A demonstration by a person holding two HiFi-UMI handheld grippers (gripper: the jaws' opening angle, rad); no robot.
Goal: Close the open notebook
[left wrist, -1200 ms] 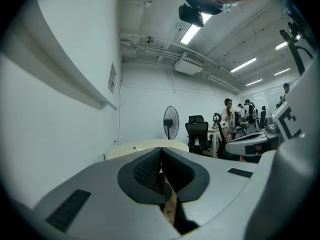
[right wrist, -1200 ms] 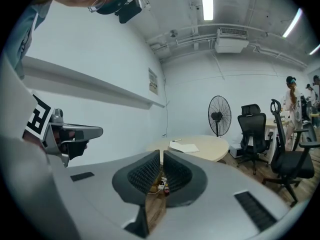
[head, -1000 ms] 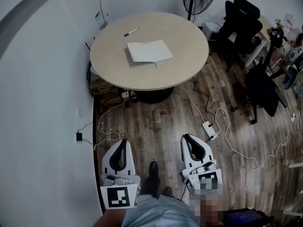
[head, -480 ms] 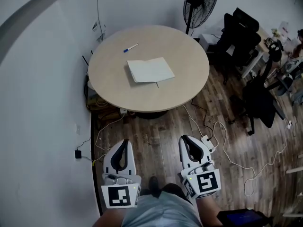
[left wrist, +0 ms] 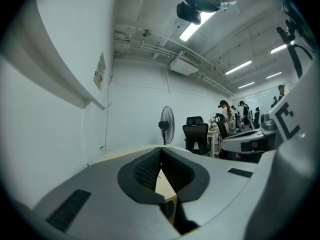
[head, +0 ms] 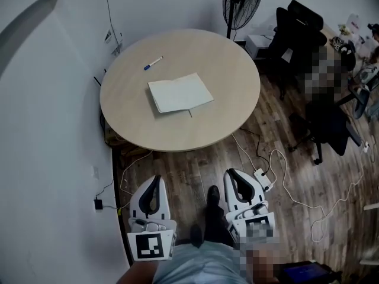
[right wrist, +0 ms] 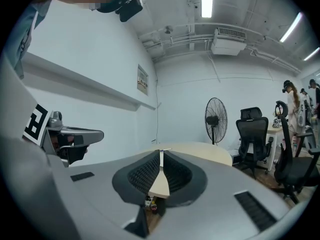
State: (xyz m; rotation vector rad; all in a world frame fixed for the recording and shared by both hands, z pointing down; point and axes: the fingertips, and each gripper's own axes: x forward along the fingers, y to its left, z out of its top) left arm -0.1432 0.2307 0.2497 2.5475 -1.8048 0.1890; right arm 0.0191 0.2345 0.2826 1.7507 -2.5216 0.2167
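An open white notebook (head: 179, 92) lies flat near the middle of a round beige table (head: 231, 76), with a blue-capped pen (head: 153, 63) behind it to the left. My left gripper (head: 154, 177) and right gripper (head: 231, 172) are held side by side over the wood floor, well short of the table and pointing toward it. Both are shut with nothing between the jaws. In the left gripper view the left gripper (left wrist: 160, 150) has its tips meeting, with the table edge beyond. The right gripper (right wrist: 160, 153) shows the same in the right gripper view.
A standing fan (head: 240, 2) and black office chairs (head: 299, 28) stand behind and right of the table. A power strip (head: 262, 179) and white cables lie on the floor right of my right gripper. A white wall runs along the left. A shoe (head: 212, 197) shows between the grippers.
The table and notebook have come closer and sit lower and larger in the head view. Both grippers stay shut and level in front of the body.
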